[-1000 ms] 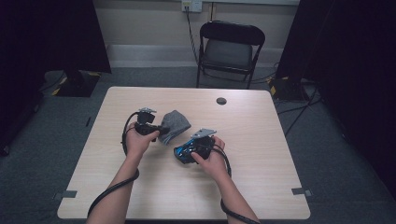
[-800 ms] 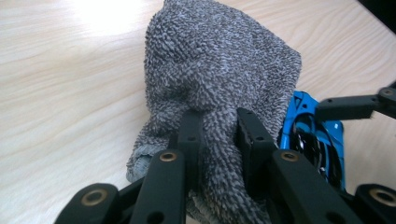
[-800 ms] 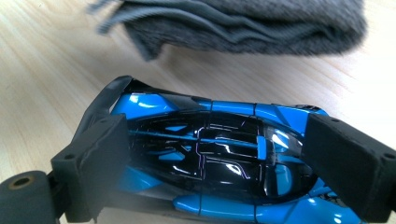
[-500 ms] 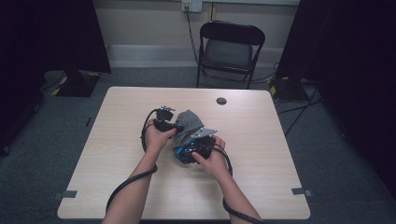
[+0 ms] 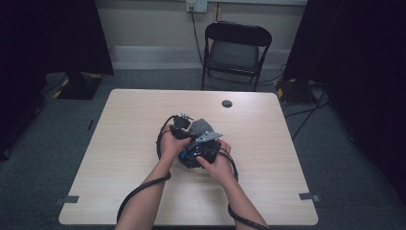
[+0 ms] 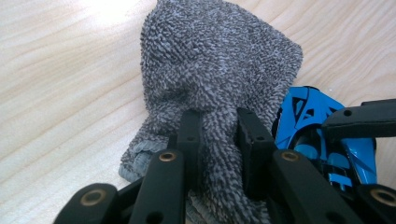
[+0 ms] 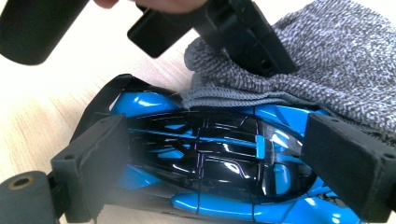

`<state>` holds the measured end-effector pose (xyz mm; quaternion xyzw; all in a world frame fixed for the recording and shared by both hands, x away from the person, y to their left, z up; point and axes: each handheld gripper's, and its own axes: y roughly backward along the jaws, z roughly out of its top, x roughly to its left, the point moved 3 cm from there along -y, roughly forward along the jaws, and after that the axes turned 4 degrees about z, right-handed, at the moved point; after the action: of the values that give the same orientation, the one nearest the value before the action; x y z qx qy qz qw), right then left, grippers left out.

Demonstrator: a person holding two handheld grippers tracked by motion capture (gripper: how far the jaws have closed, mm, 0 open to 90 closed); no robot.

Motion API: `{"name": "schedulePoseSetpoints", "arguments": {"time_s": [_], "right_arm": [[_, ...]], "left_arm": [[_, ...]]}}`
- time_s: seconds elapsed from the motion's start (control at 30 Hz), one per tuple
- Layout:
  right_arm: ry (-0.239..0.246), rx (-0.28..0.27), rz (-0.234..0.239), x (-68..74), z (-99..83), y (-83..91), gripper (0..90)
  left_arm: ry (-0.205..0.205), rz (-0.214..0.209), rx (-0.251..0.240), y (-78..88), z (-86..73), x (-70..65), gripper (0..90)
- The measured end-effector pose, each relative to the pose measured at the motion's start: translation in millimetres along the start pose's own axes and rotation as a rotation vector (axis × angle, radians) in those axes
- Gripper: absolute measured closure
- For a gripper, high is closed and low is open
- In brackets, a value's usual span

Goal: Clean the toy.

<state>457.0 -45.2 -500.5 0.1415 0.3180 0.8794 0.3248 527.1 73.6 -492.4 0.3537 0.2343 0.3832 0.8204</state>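
Near the middle of the table [image 5: 119,158] my two hands meet over a blue and black toy car [image 7: 210,158] and a grey knitted cloth [image 6: 219,74]. Behind them lies a small dark round disc [image 5: 227,103], well apart, and beyond the far edge stands a black folding chair [image 5: 235,50] before a wall with a socket. My left gripper [image 6: 219,135] has its jaws pinched on a fold of the cloth, which drapes over one end of the car. My right gripper [image 7: 215,163] clamps the car by its two ends, jaws pressed against the body. Both forearms reach in from the near edge, cables trailing behind. Pale wood grain runs across the table; grey carpet and dark curtains surround it.
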Motion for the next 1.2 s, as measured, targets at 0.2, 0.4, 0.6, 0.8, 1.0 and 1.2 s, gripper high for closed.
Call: {"name": "schedulePoseSetpoints", "arguments": {"time_s": [0.2, 0.4, 0.6, 0.8, 1.0, 1.2], "right_arm": [[-0.001, 0.000, 0.001, 0.1, 0.0, 0.0, 7.3], [0.000, 0.002, 0.002, -0.3, 0.1, 0.0, 7.2], [0.000, 0.000, 0.001, -0.2, -0.1, 0.0, 7.2], [-0.001, 0.002, 0.002, -0.5, 0.2, -0.1, 7.2], [-0.001, 0.003, 0.002, -0.3, 0.4, -0.2, 7.1], [0.000, 0.001, 0.002, 0.0, 0.2, -0.2, 7.1]], "left_arm": [[-0.022, -0.010, 0.020, 1.9, -1.5, 1.9, 74.3], [-0.025, -0.025, 0.015, 4.5, -5.1, 2.8, 74.6], [-0.033, -0.036, 0.026, 8.9, -8.7, 5.6, 74.7], [-0.049, -0.041, 0.039, 14.8, -13.5, 9.6, 74.7], [-0.047, -0.052, 0.041, 20.8, -20.0, 13.3, 74.7], [-0.037, -0.057, 0.038, 23.7, -23.0, 14.8, 74.7]]}}
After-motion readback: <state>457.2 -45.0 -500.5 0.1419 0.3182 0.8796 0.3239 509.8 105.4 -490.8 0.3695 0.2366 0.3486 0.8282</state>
